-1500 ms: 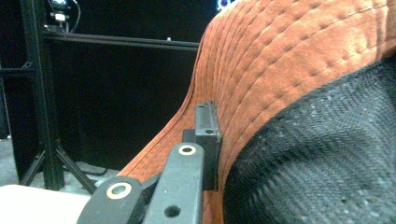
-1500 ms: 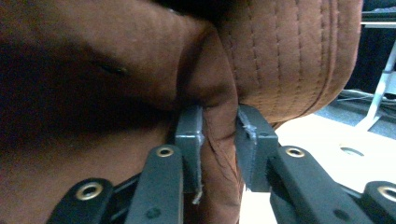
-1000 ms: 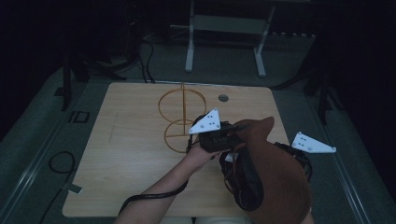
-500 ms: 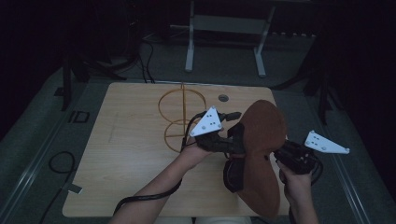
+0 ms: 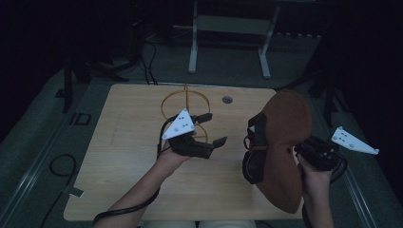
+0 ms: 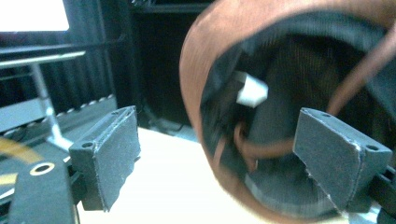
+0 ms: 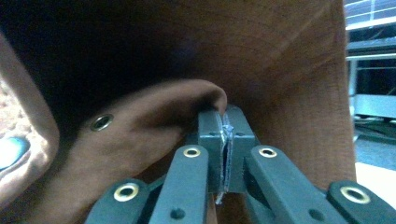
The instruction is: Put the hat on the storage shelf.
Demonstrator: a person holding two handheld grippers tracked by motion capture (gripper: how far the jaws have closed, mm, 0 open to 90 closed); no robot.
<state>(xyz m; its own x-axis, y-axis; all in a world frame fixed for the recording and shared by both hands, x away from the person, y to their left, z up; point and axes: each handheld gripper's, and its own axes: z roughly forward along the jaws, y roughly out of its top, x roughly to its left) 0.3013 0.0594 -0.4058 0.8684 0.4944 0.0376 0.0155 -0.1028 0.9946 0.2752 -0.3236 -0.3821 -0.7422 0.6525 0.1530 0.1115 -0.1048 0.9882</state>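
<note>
A brown hat (image 5: 285, 142) with a dark lining hangs above the right side of the wooden table (image 5: 128, 142). My right gripper (image 5: 297, 151) is shut on a fold of its fabric, and in the right gripper view the pads (image 7: 224, 135) pinch together under that brown hat (image 7: 280, 56). My left gripper (image 5: 216, 128) hovers over the table's middle, apart from the hat. Its jaws have just been opening and hold nothing. In the left gripper view, the left gripper (image 6: 224, 158) faces the hat's opening (image 6: 196, 70), where a white label (image 6: 252, 91) shows inside.
A golden wire stand (image 5: 186, 102) of looped rings sits on the table behind my left gripper. A round cable hole (image 5: 227, 99) lies near the far edge. A metal frame (image 5: 228, 28) stands beyond the table, and cables (image 5: 62, 164) lie on the floor at left.
My left gripper let go of the hat, opened and drew back to the left. My right gripper carried the hat to the right and slightly up, so a gap now separates hat and left gripper.
</note>
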